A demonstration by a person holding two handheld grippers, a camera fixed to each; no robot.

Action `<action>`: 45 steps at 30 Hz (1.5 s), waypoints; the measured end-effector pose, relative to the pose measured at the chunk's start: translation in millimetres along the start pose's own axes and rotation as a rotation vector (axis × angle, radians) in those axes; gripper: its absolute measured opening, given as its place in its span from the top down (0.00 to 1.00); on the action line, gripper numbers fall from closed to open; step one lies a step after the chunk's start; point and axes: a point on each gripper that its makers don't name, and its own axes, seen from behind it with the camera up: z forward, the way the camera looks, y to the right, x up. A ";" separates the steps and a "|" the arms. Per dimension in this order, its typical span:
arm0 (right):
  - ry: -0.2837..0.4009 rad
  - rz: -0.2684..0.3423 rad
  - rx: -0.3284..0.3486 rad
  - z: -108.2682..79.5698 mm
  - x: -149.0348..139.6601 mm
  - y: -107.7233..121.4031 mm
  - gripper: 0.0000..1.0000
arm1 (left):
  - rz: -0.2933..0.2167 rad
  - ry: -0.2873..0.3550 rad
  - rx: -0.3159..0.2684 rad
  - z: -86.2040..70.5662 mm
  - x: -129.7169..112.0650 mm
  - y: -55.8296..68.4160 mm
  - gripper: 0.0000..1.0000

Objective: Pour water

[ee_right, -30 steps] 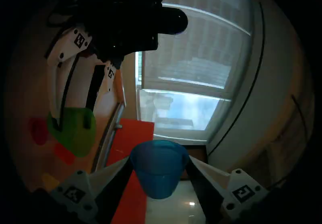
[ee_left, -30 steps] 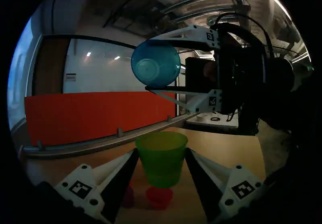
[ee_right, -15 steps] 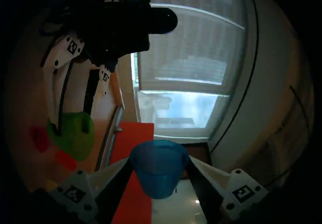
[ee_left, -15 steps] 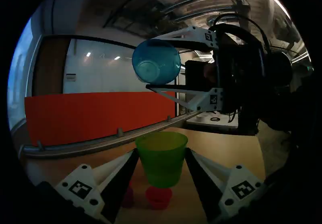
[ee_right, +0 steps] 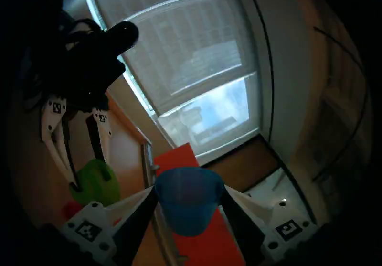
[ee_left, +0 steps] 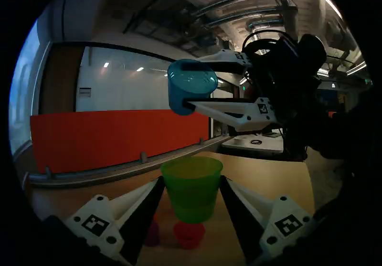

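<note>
Swung back nearer upright since the earlier frames: right gripper (ee_right: 188,193), jaws closed on translucent blue plastic cup (ee_left: 190,90), upper centre of left gripper view. Light wooden tabletop (ee_left: 267,175) noted lower right. Left gripper (ee_left: 191,192) clamped on translucent green plastic cup (ee_right: 95,188), bottom centre; small red cup (ee_left: 188,232) seen below it.

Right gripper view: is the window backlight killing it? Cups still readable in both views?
Right gripper view: the bright window backlights everything; the blue cup reads dim but sharp, the green cup is legible, and the left edge falls into shadow. Left gripper view: dim, even indoor light, both cups crisp, and the red wall panel has edges that curve with the fisheye.
</note>
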 end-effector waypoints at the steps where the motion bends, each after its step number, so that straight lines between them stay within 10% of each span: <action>1: -0.001 0.042 0.000 -1.1 -1.4 -0.4 0.10 | -0.001 0.000 0.000 -0.2 0.0 0.0 0.16; 12: -0.021 0.518 0.026 -15.6 -20.1 -0.8 0.10 | 0.003 -0.005 0.007 -2.3 1.4 -1.0 0.16; 21: -0.047 0.760 0.065 -23.9 -38.2 -7.2 0.10 | 0.011 -0.012 0.010 -3.0 1.3 -0.7 0.16; 45: -0.146 0.879 0.151 -48.5 -81.5 -55.6 0.10 | 0.041 -0.126 0.011 -10.2 -33.4 -3.8 0.16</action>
